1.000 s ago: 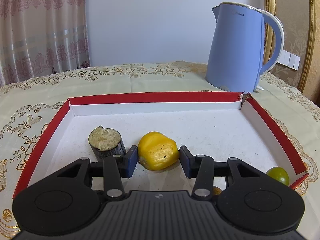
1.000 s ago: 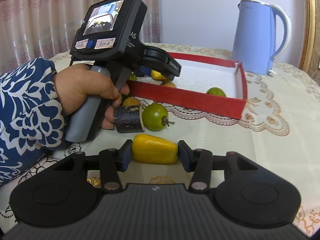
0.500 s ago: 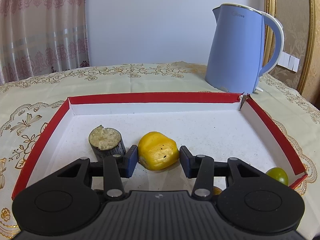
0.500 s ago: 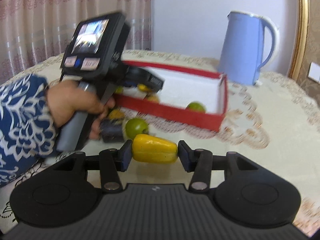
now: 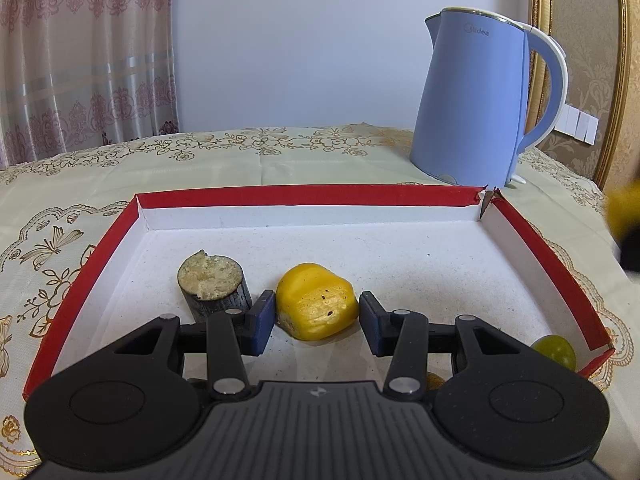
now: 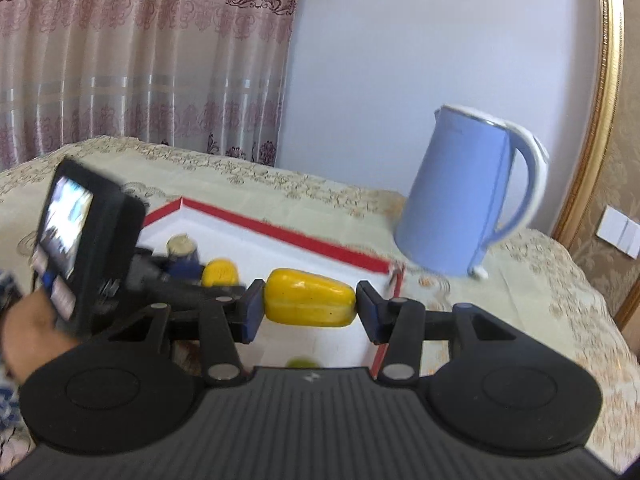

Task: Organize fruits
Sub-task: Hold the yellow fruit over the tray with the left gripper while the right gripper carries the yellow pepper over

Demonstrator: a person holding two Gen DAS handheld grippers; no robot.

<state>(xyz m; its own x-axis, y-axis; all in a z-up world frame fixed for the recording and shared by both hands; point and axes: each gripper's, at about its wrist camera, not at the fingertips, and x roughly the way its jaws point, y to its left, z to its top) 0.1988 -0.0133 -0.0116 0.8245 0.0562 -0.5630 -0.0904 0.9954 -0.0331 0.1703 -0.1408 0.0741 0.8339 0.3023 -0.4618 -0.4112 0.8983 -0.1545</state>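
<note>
In the left wrist view my left gripper [image 5: 317, 318] is shut on a yellow fruit [image 5: 316, 304] that rests on the white floor of the red-rimmed tray [image 5: 304, 195]. A dark cut stub [image 5: 212, 284] stands just left of it. A green fruit [image 5: 554, 352] lies in the tray's near right corner. In the right wrist view my right gripper [image 6: 310, 306] is shut on a second yellow fruit [image 6: 308, 296], held in the air over the tray's near edge [image 6: 320, 246]. The left gripper's fruit [image 6: 220, 272] and the stub [image 6: 182, 246] show beyond it.
A blue kettle [image 5: 472, 108] stands behind the tray's far right corner. A hand [image 6: 32, 332] holds the left gripper's body with its screen [image 6: 80, 240] at the left. An embroidered cloth [image 5: 260, 152] covers the table. Curtains hang behind.
My right gripper has risen from the tablecloth with its yellow fruit and swung right, over the tray. The left gripper and its fruit have not moved.
</note>
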